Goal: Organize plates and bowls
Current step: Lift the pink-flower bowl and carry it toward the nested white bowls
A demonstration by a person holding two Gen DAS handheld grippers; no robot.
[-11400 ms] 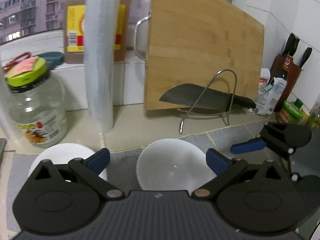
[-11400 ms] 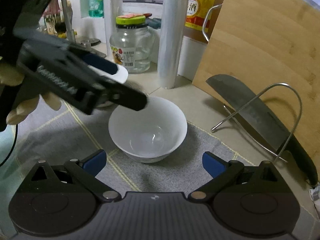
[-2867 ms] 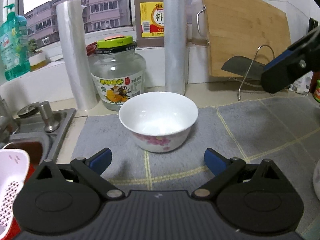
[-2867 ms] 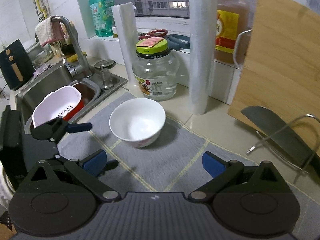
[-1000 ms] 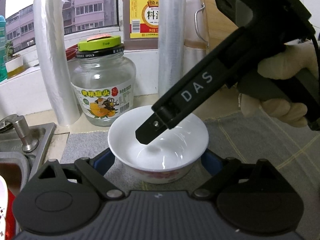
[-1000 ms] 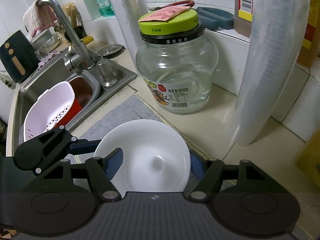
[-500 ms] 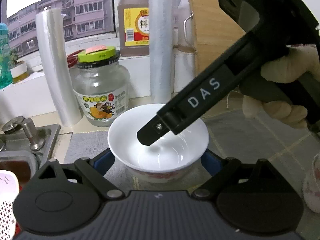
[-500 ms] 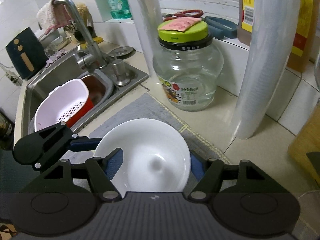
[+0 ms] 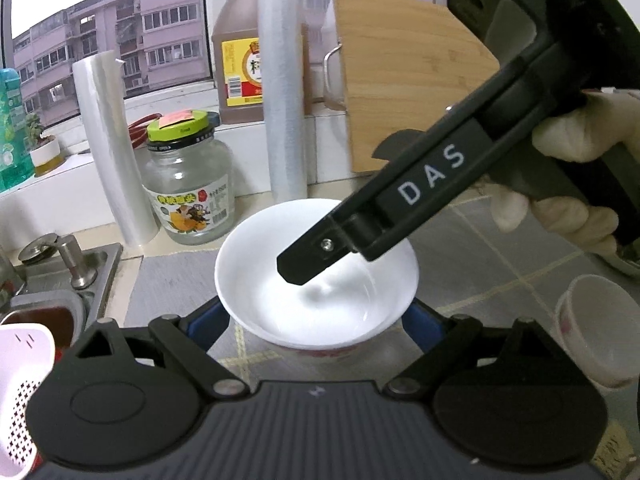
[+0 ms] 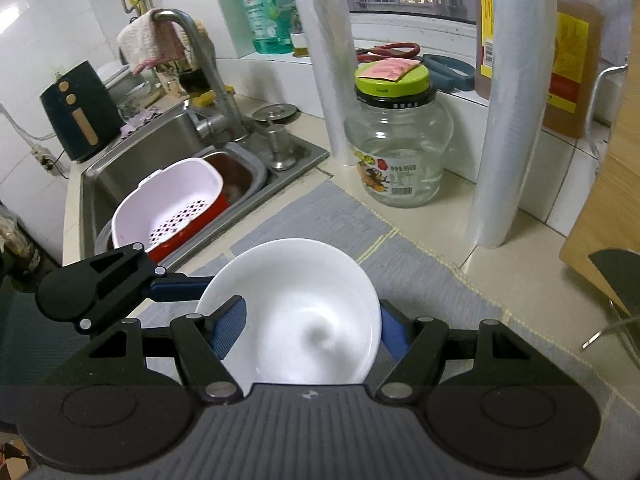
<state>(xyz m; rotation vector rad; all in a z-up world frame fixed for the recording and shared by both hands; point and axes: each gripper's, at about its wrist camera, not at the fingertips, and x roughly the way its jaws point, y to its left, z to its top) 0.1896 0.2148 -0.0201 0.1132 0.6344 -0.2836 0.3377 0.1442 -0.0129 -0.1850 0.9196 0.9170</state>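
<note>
Status: one white bowl (image 9: pixel 316 276) in hand, over the grey mat (image 10: pixel 320 216) beside the sink (image 10: pixel 132 160). Whether its foot is clear of the mat cannot be told.

Left gripper (image 9: pixel 316 320): fingers clamped on the bowl, one blue pad on each side of its outer wall.

Right gripper (image 10: pixel 310 332): closed on the same bowl. One pad is outside the right rim; the other finger lies across the bowl's mouth.

Progress (judgement): early to middle. The bowl is gripped but not yet put anywhere. A small bowl (image 9: pixel 596 332) stands alone on the mat, well to the right, and looks like the likely place to stack. No plates are in sight, so how much is left beyond these two is unknown.

View differences:
- Left wrist only: the small bowl, the gloved hand (image 9: pixel 568 184) on the right gripper's handle, and that gripper's finger reaching into the bowl
- Right wrist only: the sink with the pink colander (image 10: pixel 176 200), the tap (image 10: pixel 192 44), and the left gripper's pad touching the bowl's left side
</note>
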